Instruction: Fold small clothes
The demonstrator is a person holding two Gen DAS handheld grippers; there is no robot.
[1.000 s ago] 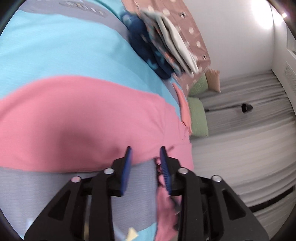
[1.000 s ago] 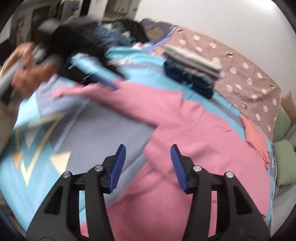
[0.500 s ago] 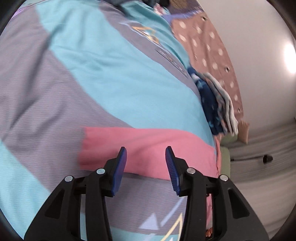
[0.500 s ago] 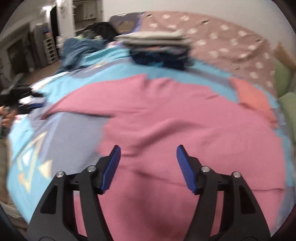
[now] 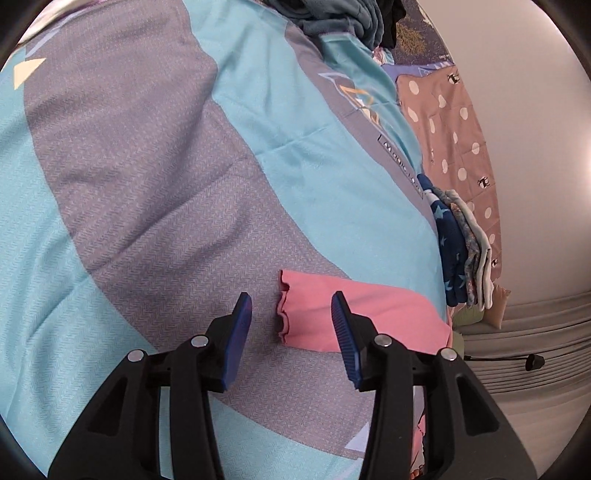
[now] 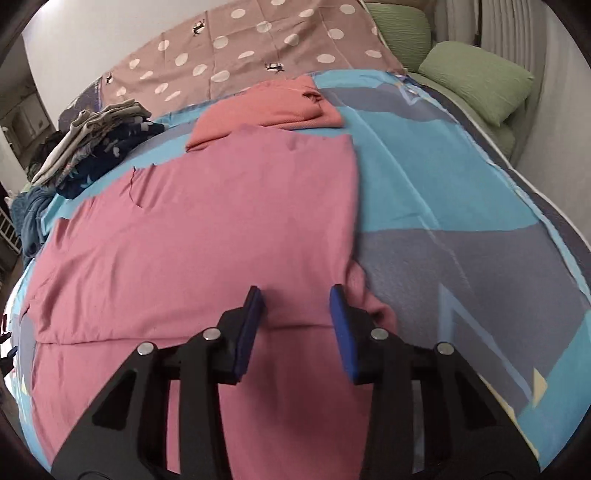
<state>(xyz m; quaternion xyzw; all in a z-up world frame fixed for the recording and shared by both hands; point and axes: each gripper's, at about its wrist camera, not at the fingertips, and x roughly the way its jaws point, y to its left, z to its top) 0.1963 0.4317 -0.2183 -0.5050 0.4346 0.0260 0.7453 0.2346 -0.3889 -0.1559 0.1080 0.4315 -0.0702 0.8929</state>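
A pink long-sleeved garment lies spread flat on the bedspread. In the right wrist view my right gripper hovers over its right edge, beside a bunched fold. Its jaws are closing with pink cloth below the gap and the pads not pressing on it. In the left wrist view the garment's sleeve stretches out, and its ruffled cuff sits between the fingers of my left gripper, which is open and grips nothing.
A salmon garment lies crumpled beyond the pink one. A stack of folded clothes stands near a dotted brown blanket. Green pillows lie at the far right, and a dark clothes pile at the far end.
My left gripper has travelled along the sleeve to its cuff end. My right gripper has swung across to the garment's right edge, and its jaws stand narrower than half a second ago.
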